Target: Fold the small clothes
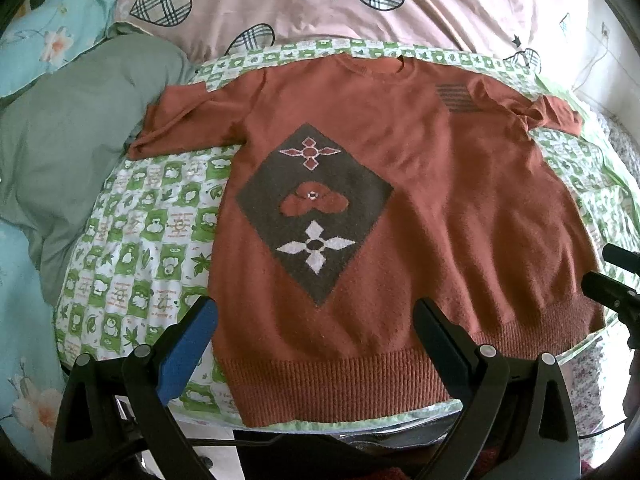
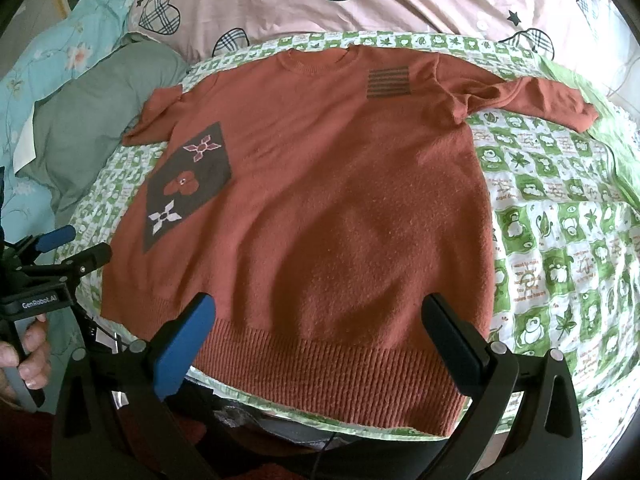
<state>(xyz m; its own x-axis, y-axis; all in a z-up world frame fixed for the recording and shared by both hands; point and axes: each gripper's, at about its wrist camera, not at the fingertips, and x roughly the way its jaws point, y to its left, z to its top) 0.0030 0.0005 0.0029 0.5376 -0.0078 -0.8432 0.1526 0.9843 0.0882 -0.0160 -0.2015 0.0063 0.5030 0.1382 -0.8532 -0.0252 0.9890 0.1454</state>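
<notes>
A rust-orange knit sweater (image 1: 440,184) lies flat, face up, on a green-and-white patterned mat (image 1: 132,248). It has a dark diamond patch with flowers (image 1: 314,208) and both short sleeves spread out. It also fills the right wrist view (image 2: 328,200). My left gripper (image 1: 316,320) is open and empty, above the ribbed hem near the sweater's left bottom corner. My right gripper (image 2: 320,316) is open and empty, above the hem towards the right bottom corner. The right gripper shows at the right edge of the left wrist view (image 1: 612,292), and the left gripper shows at the left edge of the right wrist view (image 2: 60,256).
A pink quilt with plaid hearts (image 1: 320,4) lies behind the mat. A grey-green pillow (image 1: 72,136) and a teal floral sheet (image 1: 44,40) lie to the left. The mat's near edge (image 1: 360,424) runs just below the hem. A hand (image 2: 24,352) holds the left gripper's handle.
</notes>
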